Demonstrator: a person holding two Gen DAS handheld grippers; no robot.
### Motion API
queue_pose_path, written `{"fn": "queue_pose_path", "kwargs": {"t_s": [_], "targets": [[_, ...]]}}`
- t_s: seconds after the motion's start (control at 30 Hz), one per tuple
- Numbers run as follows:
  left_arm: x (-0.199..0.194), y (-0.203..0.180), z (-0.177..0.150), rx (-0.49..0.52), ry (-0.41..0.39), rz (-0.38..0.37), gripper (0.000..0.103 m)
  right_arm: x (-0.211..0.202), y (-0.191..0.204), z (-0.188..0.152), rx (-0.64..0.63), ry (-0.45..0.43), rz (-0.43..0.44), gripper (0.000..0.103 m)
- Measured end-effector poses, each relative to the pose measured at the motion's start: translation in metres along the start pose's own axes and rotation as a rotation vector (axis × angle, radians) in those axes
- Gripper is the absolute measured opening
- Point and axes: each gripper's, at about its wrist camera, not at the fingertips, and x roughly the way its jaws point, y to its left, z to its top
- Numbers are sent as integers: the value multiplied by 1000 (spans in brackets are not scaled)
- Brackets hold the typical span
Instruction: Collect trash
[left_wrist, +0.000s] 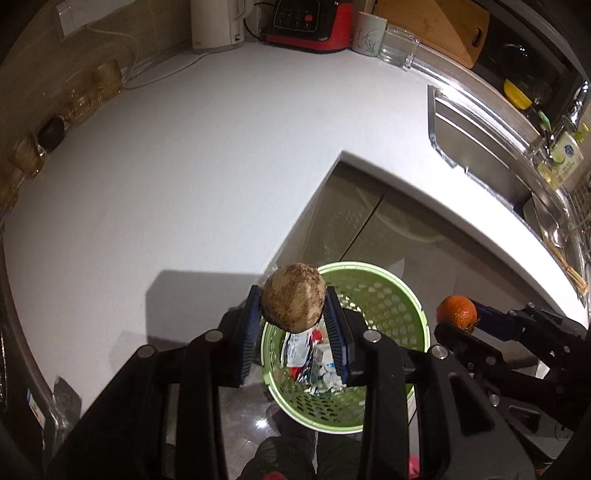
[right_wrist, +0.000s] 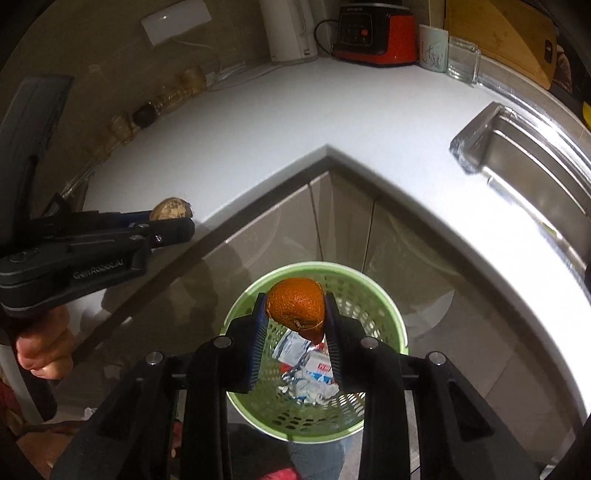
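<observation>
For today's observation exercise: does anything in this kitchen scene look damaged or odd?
Yes: the orange in the right gripper has torn, hanging peel. The brown blotchy fruit in the left gripper looks spoiled. Both hover over the green basket.

Dim kitchen, bright glare on the white surface (right_wrist: 480, 236) near the sink (right_wrist: 524, 155) (overexposed); fisheye edges curve and darken.
</observation>
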Motion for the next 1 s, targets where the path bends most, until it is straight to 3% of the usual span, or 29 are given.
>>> {"fn": "queue_pose_path", "kwargs": {"t_s": [0.07, 0.1, 0.17, 0.2, 0.27, 0.4, 0.53, 0.57, 0.63, 0.8, 1.0], "targets": [[4, 4, -15, 2, 21, 0, 34, 18, 5, -17, -6, 30, -13, 34], [6, 5, -21, 5, 29, -3, 34, 27, 5, -24, -1, 41, -20, 47], [10, 3, -30, 14, 46, -4, 34, 43, 1, -37, 25, 72, -53, 62], [11, 0, -33, 20, 51, -4, 34, 47, -2, -41, 42, 82, -71, 63], [14, -6, -37, 37, 60, -8, 34, 45, -9, -47, 86, 94, -88, 65], [15, -17, -43, 60, 67, -27, 34, 12, -23, -49, 141, 36, -159, 83], [23, -36, -43, 89, 64, -33, 35, -21, -35, -50, 173, -10, -203, 84], [28, -40, -44, 94, 73, -33, 40, -27, -38, -50, 177, -18, -209, 84], [39, -49, -47, 106, 88, -34, 68, -34, -42, -50, 184, -27, -221, 84], [61, -72, -61, 170, 145, -24, 78, -42, -49, -60, 215, -23, -228, 87], [62, -82, -67, 193, 187, -15, 79, -49, -54, -65, 240, -24, -231, 88]]}}
